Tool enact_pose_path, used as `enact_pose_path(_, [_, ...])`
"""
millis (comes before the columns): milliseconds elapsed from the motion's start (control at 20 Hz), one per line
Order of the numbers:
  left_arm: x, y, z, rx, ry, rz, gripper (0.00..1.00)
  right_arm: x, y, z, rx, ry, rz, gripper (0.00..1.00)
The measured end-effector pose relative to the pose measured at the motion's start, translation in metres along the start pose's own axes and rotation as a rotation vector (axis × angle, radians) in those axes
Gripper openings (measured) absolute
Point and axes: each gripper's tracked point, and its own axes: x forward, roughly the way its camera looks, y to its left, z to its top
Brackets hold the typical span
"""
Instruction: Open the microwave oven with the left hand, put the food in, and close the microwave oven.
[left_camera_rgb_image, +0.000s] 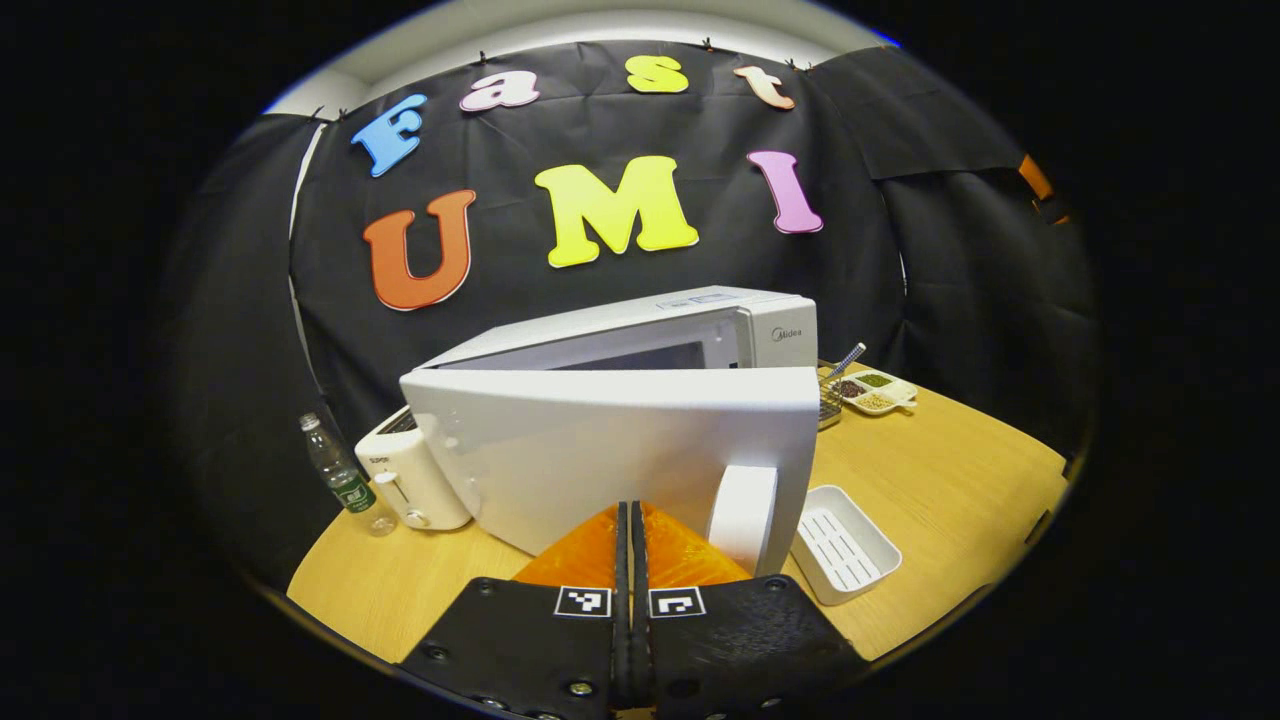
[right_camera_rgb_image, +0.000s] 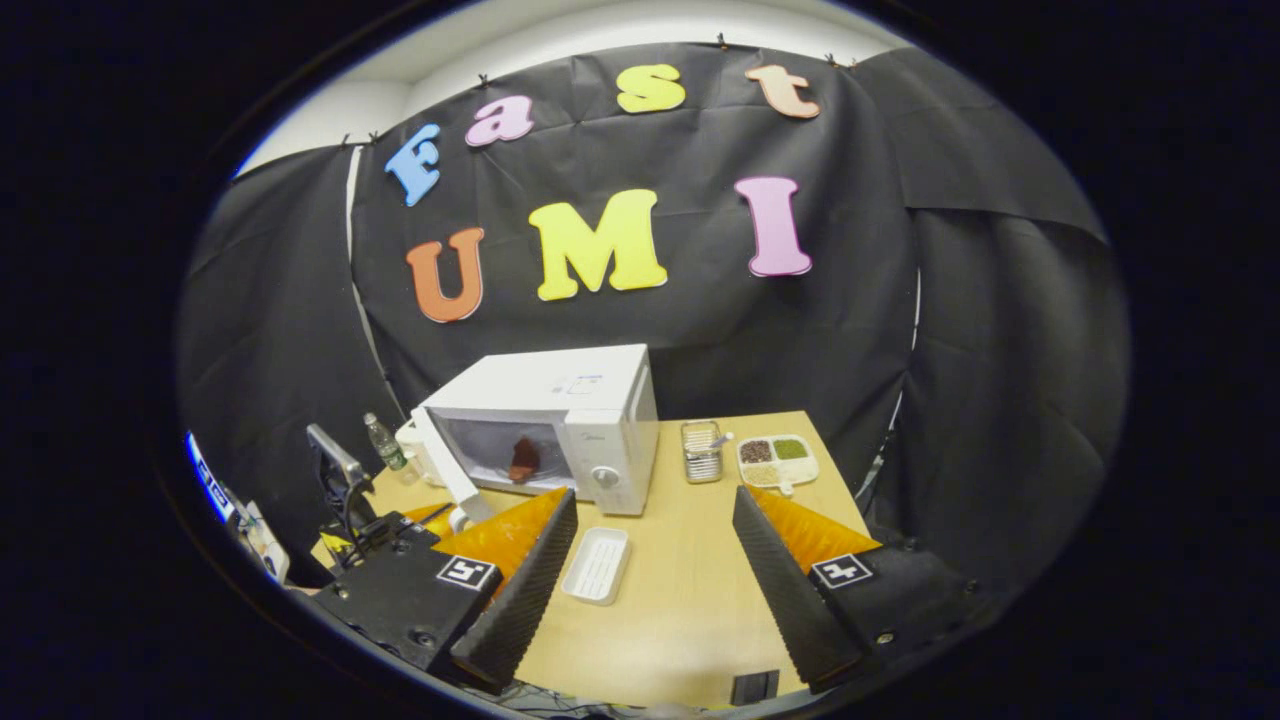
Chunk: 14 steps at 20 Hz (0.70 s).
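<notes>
Left gripper (left_camera_rgb_image: 632, 545) fingers closed, right gripper (right_camera_rgb_image: 655, 560) fingers apart; microwave (right_camera_rgb_image: 590, 410) reads Midea.

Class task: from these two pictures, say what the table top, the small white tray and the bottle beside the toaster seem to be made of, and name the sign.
Table top: probably wood or laminate; pale grain, matte.
White tray: likely plastic; smooth, ribbed floor.
Bottle: clear plastic, it seems; see-through wall.

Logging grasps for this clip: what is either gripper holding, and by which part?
Nothing. The left gripper is shut and empty, just before the microwave door; the right gripper is open.
</notes>
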Motion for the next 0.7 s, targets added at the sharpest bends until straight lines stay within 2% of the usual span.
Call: enact_pose_path(700, [0.098, -0.046, 0.035, 0.011, -0.019, -0.008, 0.00, 0.019, -0.072, -0.004, 0.032, 0.038, -0.038, 1.00])
